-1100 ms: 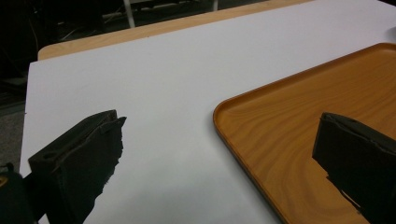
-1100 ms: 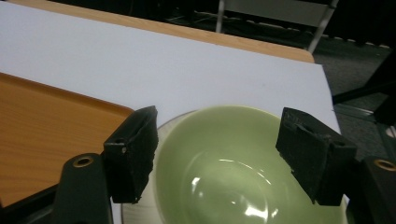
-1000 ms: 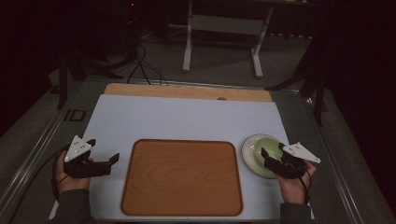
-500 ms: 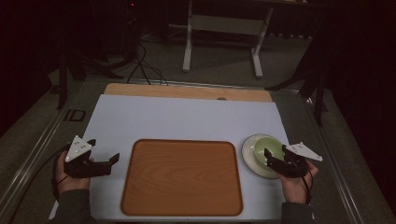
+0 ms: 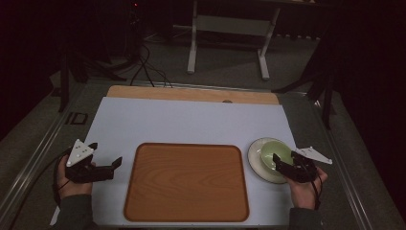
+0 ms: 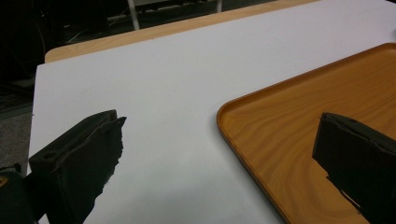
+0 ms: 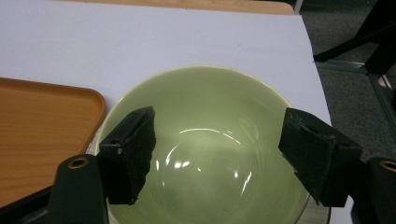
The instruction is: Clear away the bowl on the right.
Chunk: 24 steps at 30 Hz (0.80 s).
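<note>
Item 1, bowl [image 5: 276, 152]: pale green, glazed, round, empty, with highlights on its inner wall. It stands upright on a cream saucer [image 5: 255, 162] near the mat's [image 5: 191, 122] right edge, just right of the tray [image 5: 186, 182]. Being round, it has no long axis to align with.

Item 2, right gripper [image 5: 282, 164]: we hold it at the bowl's near right side, jaws spread wide and pinching nothing. In the right gripper view the bowl [image 7: 205, 144] lies straight ahead and below, its opening seen between the two jaws. We cannot tell whether either jaw touches the rim. We judge this hand far the nearer to the bowl, and any grasp would turn on one jaw passing inside the rim and the other outside.

Item 3, left gripper [image 5: 104, 165]: we hold it at the mat's left edge, jaws spread, empty, pointing toward the tray, well apart from the bowl.

Item 4, tray: wooden, rectangular, rounded corners, bare, at the mat's near middle.
</note>
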Available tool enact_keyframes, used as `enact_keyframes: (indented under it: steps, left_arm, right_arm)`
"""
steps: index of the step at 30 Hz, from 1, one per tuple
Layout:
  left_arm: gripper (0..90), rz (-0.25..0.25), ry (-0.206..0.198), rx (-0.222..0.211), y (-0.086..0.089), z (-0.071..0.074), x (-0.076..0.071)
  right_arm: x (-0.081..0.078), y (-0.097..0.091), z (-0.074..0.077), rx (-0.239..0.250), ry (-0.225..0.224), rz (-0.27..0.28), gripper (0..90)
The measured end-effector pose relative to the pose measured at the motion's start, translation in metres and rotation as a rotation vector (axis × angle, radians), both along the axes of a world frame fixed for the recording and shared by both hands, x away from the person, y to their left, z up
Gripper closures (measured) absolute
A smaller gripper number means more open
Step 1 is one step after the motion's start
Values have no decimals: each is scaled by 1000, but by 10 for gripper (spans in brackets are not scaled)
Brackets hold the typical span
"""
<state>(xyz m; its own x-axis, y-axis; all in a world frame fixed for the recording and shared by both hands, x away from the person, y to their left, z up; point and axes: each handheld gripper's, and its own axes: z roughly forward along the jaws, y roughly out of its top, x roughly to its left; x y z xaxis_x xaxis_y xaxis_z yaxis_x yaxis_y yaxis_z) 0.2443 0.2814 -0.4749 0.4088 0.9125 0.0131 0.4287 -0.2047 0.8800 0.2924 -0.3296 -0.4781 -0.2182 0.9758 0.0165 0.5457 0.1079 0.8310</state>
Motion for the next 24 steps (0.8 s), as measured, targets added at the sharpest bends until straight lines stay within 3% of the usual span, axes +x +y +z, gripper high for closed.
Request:
enact_keyframes:
  steps: [17,24]
  left_arm:
    - [17,2,-1,0,0,0,0]
    - [17,2,-3,0,0,0,0]
  right_arm:
    - [5,-4,-7,18,55,-19,280]
    - [7,-4,-9,26,88,-40,368]
